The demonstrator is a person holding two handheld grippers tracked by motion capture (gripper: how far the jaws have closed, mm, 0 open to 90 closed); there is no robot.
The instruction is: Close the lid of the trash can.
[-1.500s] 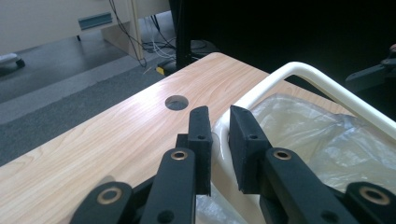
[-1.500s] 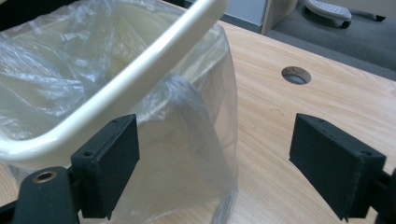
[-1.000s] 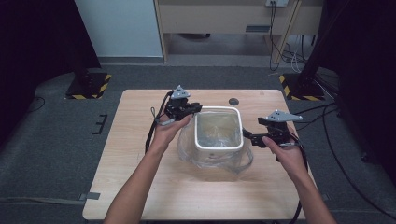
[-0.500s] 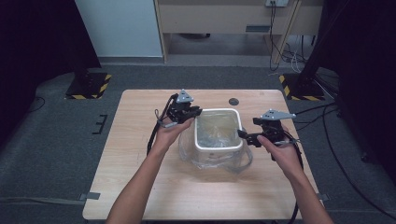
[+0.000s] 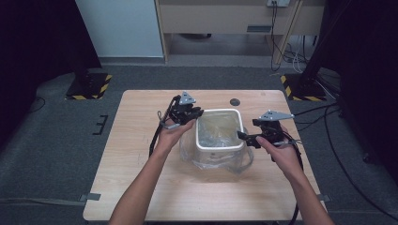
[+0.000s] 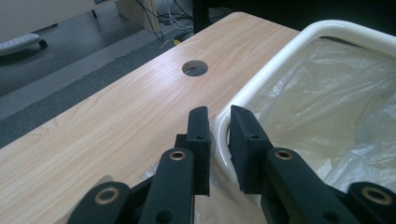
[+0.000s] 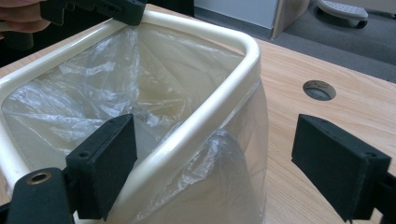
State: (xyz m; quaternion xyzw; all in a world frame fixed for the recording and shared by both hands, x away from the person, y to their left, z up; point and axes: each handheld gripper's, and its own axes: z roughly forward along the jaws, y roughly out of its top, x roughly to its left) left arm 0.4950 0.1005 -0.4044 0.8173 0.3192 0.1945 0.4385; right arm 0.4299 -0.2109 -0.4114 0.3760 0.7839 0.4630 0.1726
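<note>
A white bin (image 5: pixel 219 111) lined with a clear plastic bag (image 5: pixel 217 135) stands on the wooden table (image 5: pixel 141 140). The bag's loose edge drapes outside the bin's front and sides. My left gripper (image 5: pixel 199 114) sits at the bin's far left corner. In the left gripper view it (image 6: pixel 219 116) is shut across the bin's rim (image 6: pixel 280 60), one pad outside and one inside. My right gripper (image 5: pixel 243 138) is at the bin's right wall. In the right gripper view it (image 7: pixel 215 140) stands open, straddling the rim (image 7: pixel 205 116) with one pad inside over the bag (image 7: pixel 93 88).
A round cable hole (image 5: pixel 234 101) lies in the table just behind the bin. Cables trail from both grippers across the table. Two black stand bases with yellow-striped edges (image 5: pixel 89 86) rest on the grey floor beyond the far corners.
My right gripper has edged a little left onto the bin's right rim. The left gripper and the bin have barely moved.
</note>
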